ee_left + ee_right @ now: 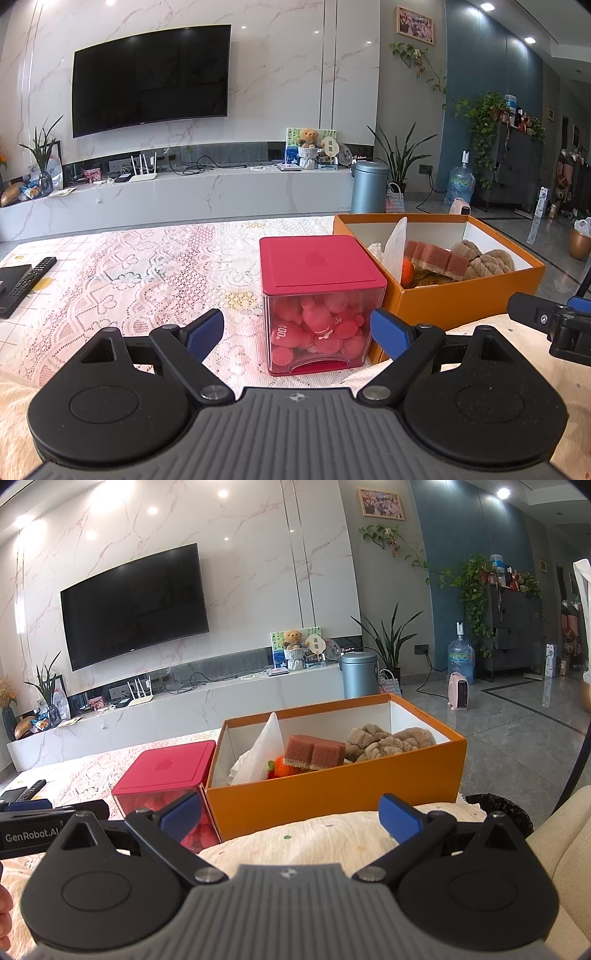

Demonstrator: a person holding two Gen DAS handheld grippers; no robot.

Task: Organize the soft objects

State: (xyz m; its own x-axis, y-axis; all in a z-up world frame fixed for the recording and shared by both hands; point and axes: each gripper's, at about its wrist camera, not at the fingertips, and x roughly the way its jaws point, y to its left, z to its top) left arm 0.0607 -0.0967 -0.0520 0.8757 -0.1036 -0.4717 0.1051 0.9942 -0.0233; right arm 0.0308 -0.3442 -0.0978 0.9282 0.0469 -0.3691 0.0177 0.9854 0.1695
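An orange cardboard box (443,299) (332,790) stands on the lace-covered table and holds red-brown sponges (437,258) (314,753), a beige plush cloth (484,260) (388,742), white tissue (395,243) (262,749) and a small orange knitted thing (286,770). Left of it sits a clear cube with a red lid (317,264) (166,768), full of pink soft pieces. My left gripper (297,332) is open, its blue pads on either side of the cube's front. My right gripper (291,818) is open and empty, just before the box's near wall.
A remote (29,278) and a black device lie at the table's left edge. A cream cushion or sofa (554,849) is at the near right. Beyond the table are a TV wall, a grey bin (369,186) and tiled floor.
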